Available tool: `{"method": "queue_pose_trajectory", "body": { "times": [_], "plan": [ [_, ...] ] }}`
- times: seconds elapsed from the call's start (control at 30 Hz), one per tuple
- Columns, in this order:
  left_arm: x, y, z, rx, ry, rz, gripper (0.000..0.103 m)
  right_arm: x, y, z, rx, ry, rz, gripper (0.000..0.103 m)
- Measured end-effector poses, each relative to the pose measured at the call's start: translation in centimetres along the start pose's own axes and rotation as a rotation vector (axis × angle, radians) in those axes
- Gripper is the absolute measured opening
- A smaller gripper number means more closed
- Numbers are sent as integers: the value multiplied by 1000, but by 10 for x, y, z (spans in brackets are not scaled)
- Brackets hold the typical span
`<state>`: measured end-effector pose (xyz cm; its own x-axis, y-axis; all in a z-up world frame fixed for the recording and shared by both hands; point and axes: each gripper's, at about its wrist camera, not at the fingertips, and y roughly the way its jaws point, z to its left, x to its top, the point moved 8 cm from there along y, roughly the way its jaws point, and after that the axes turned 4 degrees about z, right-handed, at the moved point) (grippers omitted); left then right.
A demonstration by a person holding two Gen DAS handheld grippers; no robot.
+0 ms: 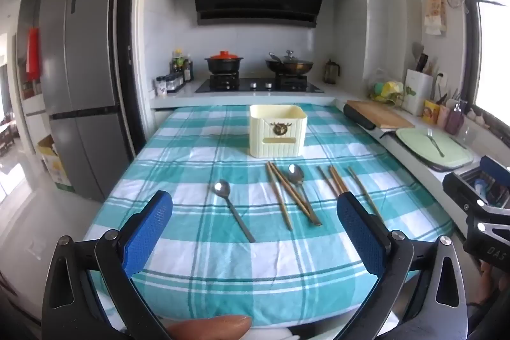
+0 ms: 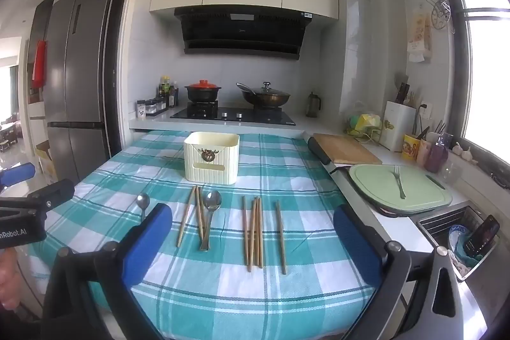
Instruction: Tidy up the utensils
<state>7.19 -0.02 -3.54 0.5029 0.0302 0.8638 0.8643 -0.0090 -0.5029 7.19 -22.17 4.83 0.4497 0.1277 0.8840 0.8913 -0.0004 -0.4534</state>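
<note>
A cream ribbed utensil holder (image 1: 278, 129) (image 2: 211, 156) stands upright on the teal checked tablecloth (image 1: 197, 155) (image 2: 287, 155). In front of it lie several wooden chopsticks (image 1: 287, 196) (image 2: 255, 231) and two metal spoons. One spoon (image 1: 234, 209) (image 2: 142, 203) lies apart on the left. The other spoon (image 1: 301, 187) (image 2: 210, 215) rests among the left chopsticks. My left gripper (image 1: 255, 231) hovers open above the near table edge, nothing between its blue pads. My right gripper (image 2: 253, 247) is likewise open and empty, above the chopsticks.
A counter on the right carries a wooden board (image 2: 346, 150), a green cutting board (image 2: 401, 187) with a fork (image 2: 398, 180) on it, and a sink (image 2: 459, 238). Behind the table stands a stove (image 1: 258, 84) with two pots. A fridge (image 1: 79, 78) is at left.
</note>
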Motion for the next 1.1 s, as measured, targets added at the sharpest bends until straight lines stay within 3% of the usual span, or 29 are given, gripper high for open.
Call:
{"method": "queue_pose_trajectory", "body": {
  "times": [0.33, 0.43, 1.1],
  "plan": [
    [0, 0, -2, 39, 51, -21, 103, 0, -3, -4, -3, 5, -10, 103],
    [-1, 2, 0, 3, 36, -14, 103, 1, -2, -4, -4, 1, -10, 103],
    [2, 3, -9, 7, 46, 7, 103, -1, 2, -3, -2, 9, -4, 103]
  ]
}}
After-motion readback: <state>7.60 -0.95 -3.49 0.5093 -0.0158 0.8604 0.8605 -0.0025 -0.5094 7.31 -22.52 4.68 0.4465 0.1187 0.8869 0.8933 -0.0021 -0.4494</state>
